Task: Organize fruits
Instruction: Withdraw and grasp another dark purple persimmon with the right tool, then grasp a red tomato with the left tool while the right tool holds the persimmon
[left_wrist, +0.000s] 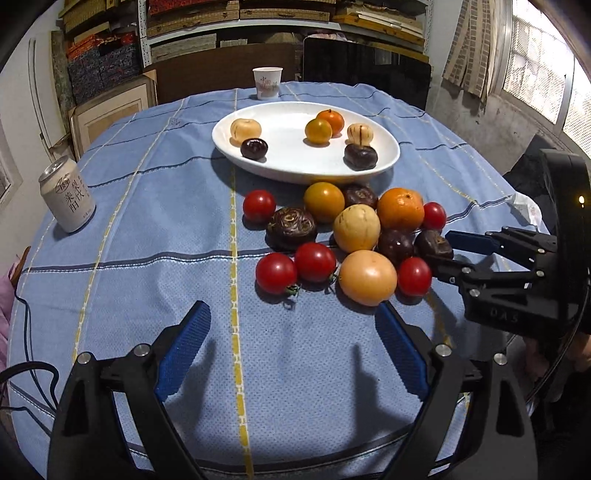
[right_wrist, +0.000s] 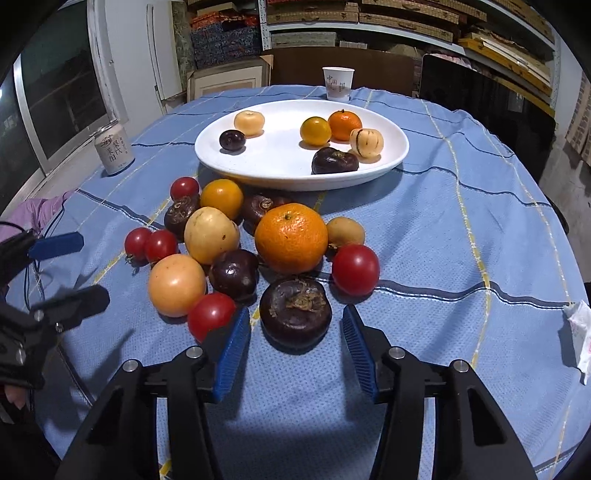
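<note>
A pile of loose fruit lies on the blue tablecloth: red tomatoes (left_wrist: 276, 272), an orange (right_wrist: 291, 237), yellow fruits (left_wrist: 367, 277) and dark brown chestnut-like fruits. A white plate (left_wrist: 384, 162) behind the pile holds several fruits; it also shows in the right wrist view (right_wrist: 400, 147). My right gripper (right_wrist: 293, 319) is open, its blue pads on either side of a dark brown fruit (right_wrist: 295, 312), apart from it; it also shows in the left wrist view (left_wrist: 448, 253). My left gripper (left_wrist: 291, 312) is open and empty, just short of the pile.
A drink can (left_wrist: 67, 195) stands at the table's left. A paper cup (left_wrist: 267, 83) stands behind the plate. A crumpled white wrapper (right_wrist: 581, 334) lies at the right edge. A black cable (left_wrist: 29, 317) runs off the left side. Shelves stand behind the table.
</note>
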